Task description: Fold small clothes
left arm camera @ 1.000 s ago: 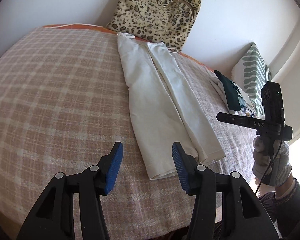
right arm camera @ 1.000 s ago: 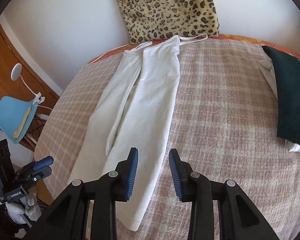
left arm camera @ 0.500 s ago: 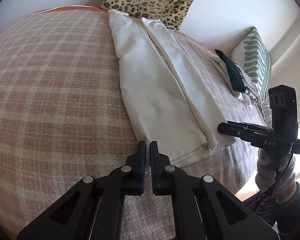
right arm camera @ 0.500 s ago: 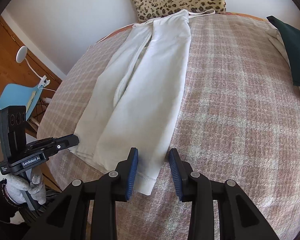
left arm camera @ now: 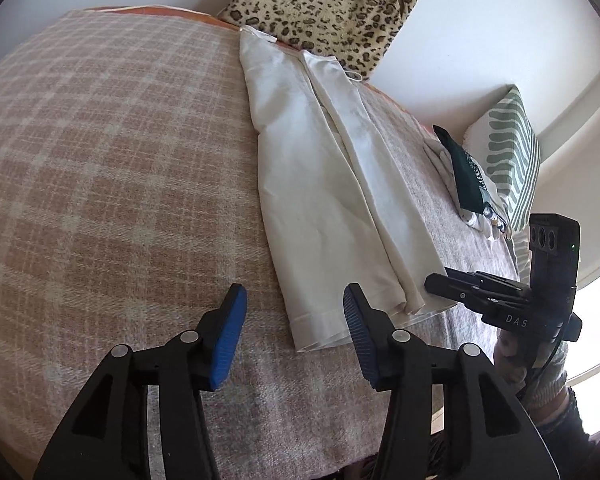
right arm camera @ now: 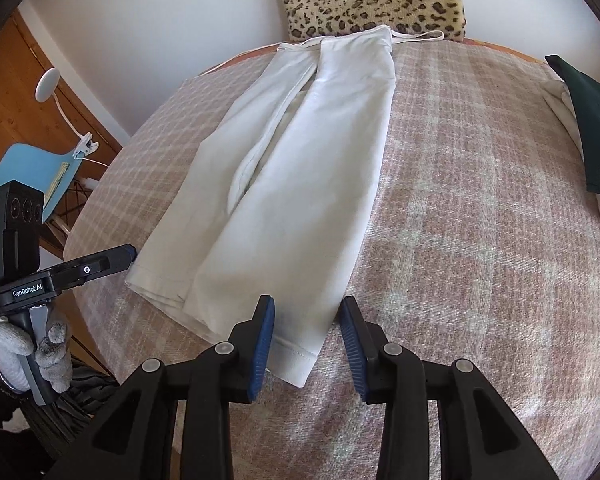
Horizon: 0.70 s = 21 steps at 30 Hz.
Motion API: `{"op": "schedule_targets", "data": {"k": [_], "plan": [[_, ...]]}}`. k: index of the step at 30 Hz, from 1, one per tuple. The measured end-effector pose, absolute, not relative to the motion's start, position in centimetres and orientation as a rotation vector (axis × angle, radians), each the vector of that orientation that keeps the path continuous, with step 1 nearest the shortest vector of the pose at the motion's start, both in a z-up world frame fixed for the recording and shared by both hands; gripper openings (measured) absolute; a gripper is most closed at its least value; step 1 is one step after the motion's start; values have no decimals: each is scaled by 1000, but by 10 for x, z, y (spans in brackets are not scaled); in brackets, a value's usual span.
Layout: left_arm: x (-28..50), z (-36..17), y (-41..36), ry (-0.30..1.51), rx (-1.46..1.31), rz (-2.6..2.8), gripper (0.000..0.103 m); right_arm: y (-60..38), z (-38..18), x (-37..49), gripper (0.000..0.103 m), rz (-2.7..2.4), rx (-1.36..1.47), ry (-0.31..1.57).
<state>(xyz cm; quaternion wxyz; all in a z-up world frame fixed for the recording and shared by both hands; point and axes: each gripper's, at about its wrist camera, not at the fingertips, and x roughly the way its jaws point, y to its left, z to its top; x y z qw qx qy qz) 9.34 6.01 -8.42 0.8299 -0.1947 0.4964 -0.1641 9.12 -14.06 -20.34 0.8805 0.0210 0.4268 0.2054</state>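
Plaid blanket lies under both my tongs, left and right, spread apart over the white garment's hem.

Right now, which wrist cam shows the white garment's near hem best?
Right wrist. The white garment has its hem corner framed between the open right gripper fingers, stitching legible. The left wrist view shows the same hem at an angle, partly behind the open left gripper finger.

Left gripper open w/ blue pads, hovering at hem corner of white garment on plaid blanket. Right gripper near hem's other side; leopard cushion behind.
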Motion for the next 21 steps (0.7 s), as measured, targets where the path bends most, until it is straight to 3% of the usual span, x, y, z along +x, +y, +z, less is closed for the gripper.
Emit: {"op": "schedule_targets", "data": {"k": [6, 7, 8, 16, 19, 21], "plan": [[98, -83, 40, 1040, -305, -327, 46, -138, -203, 91, 37, 423, 27, 886], [99, -84, 35, 1038, -278, -349, 27, -137, -203, 91, 37, 419, 22, 885], [100, -88, 30, 1056, -256, -359, 3, -135, -203, 91, 37, 417, 15, 883], [94, -90, 55, 1031, -306, -337, 2, -139, -203, 87, 20, 401, -16, 873], [91, -91, 54, 1034, -308, -349, 2, -143, -204, 86, 22, 418, 19, 880], [90, -89, 56, 1036, -315, -350, 2, -146, -203, 84, 34, 448, 58, 896]]}}
